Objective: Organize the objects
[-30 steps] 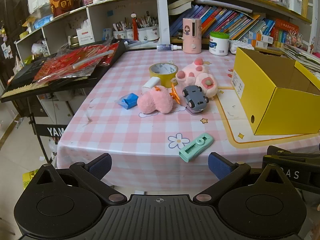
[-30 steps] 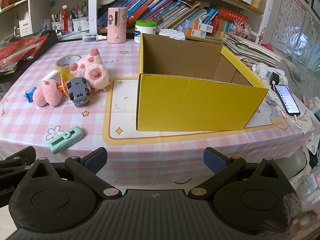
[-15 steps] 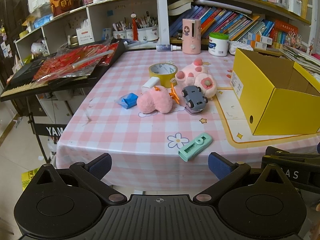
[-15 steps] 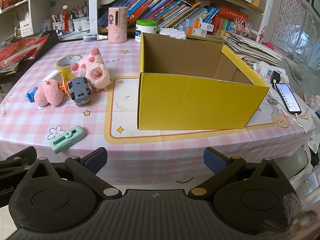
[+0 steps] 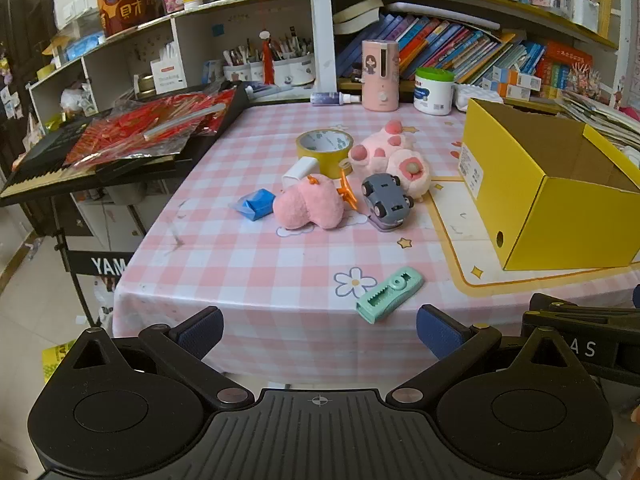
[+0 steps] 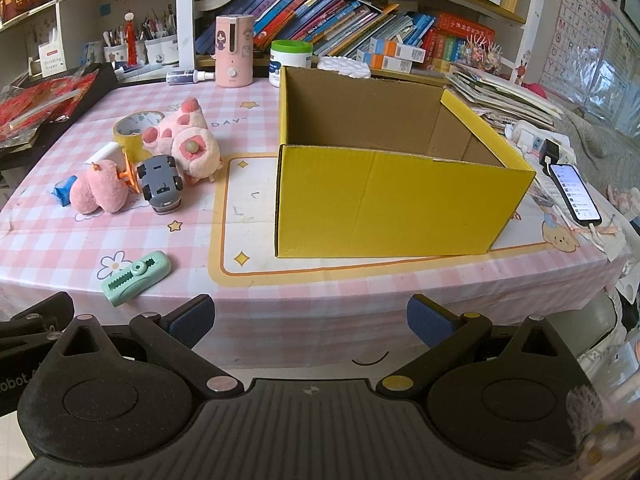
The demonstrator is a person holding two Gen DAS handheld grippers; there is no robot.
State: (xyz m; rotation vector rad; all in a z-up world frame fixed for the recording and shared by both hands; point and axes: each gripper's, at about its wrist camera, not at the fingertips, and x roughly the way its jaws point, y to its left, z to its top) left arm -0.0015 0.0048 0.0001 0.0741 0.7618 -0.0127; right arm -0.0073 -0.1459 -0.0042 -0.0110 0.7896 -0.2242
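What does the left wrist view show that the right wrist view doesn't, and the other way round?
Only the left wrist view shows the keyboard beside the table, with its stand. Only the right wrist view shows the phone lying right of the yellow box, and the wall chart. Both show the box, the green clip, the grey toy car, the pink plush toys and the tape roll. Both grippers, left and right, are open and empty.
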